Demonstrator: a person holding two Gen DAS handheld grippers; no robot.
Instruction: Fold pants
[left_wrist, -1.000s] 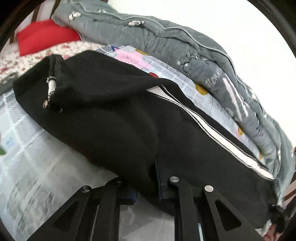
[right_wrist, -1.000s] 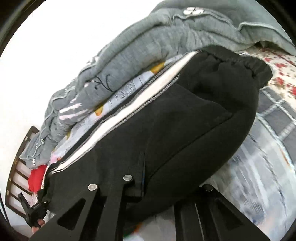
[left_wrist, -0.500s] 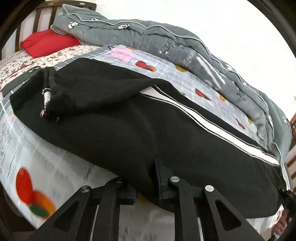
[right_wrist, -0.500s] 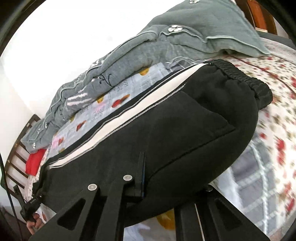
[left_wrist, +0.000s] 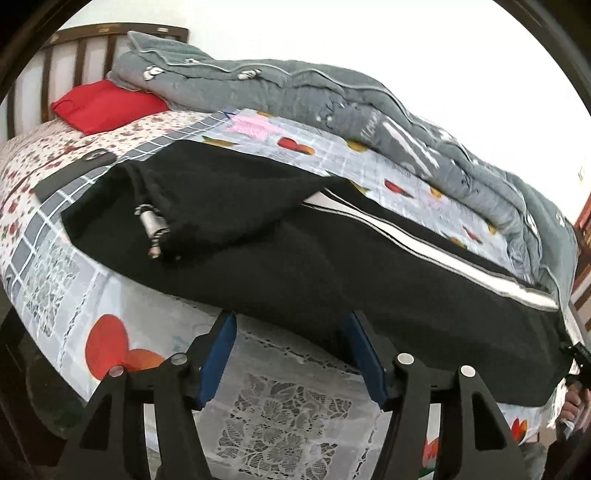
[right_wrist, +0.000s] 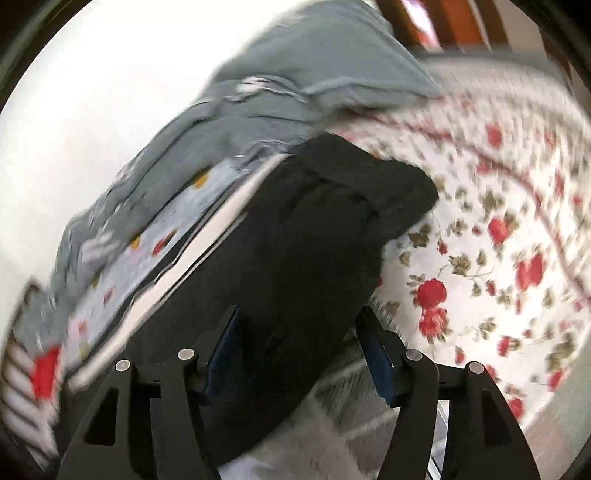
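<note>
We find no text we can read in either view. The grey quilt carries pale script-like lettering on its side in the left wrist view, but it is smeared and foreshortened; we cannot make out any word. The same quilt in the right wrist view is motion-blurred, its white marks unreadable. The bedsheet shows only printed fruit, flowers and grid lines, no letters. The pants show a white side stripe without any label or brand. No numbers or signs anywhere.
</note>
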